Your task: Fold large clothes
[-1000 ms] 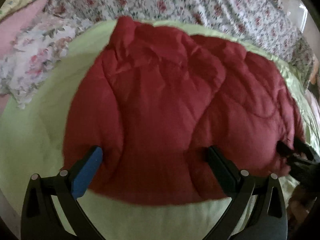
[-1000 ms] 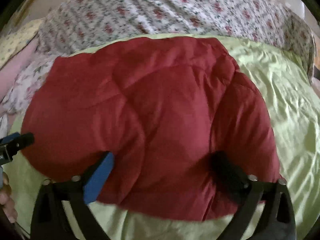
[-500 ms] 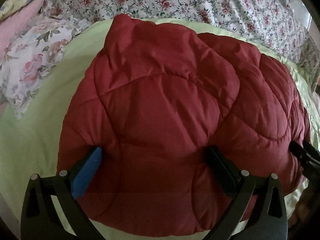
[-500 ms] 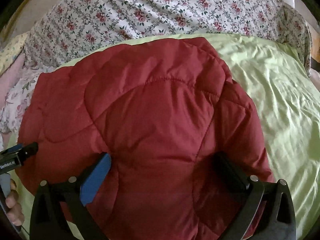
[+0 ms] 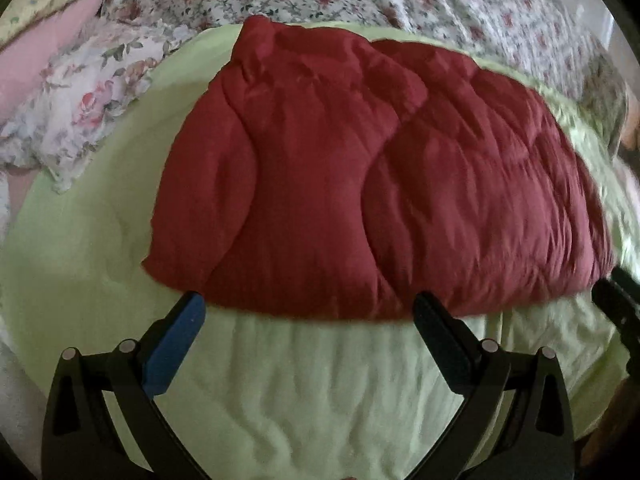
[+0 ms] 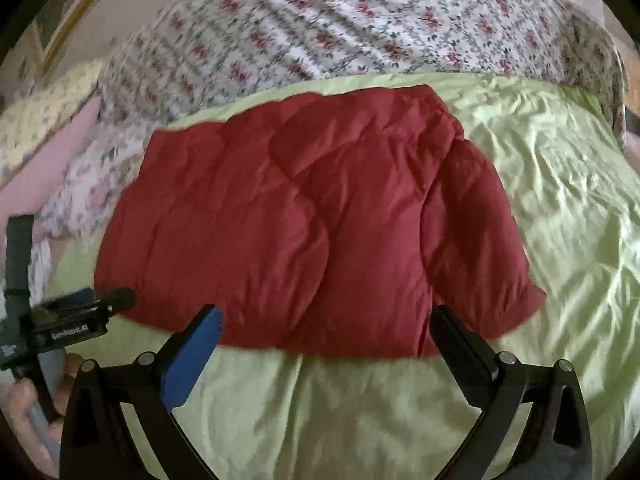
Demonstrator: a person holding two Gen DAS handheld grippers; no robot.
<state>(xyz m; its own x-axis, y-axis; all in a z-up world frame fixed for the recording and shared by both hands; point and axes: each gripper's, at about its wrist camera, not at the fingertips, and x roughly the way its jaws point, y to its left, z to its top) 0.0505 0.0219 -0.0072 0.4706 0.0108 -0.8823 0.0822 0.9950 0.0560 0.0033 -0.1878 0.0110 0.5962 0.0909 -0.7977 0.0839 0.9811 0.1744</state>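
A dark red quilted jacket [image 5: 360, 184] lies folded on a light green bedsheet [image 5: 304, 392]; it also shows in the right wrist view [image 6: 312, 232]. My left gripper [image 5: 308, 312] is open and empty, its tips just short of the jacket's near edge. My right gripper [image 6: 326, 324] is open and empty, its tips at the jacket's near edge. The left gripper shows at the left of the right wrist view [image 6: 80, 316], beside the jacket's left corner. The right gripper's tip shows at the right edge of the left wrist view [image 5: 616, 300].
A floral duvet [image 6: 360, 28] is bunched along the far side of the bed. A floral pillow [image 5: 88, 96] and pink fabric [image 5: 44, 44] lie at the far left. Green sheet [image 6: 560, 200] stretches to the right of the jacket.
Both grippers have pulled back toward the near edge of the bed. The jacket, which lay between the jaws, now lies flat beyond the fingertips.
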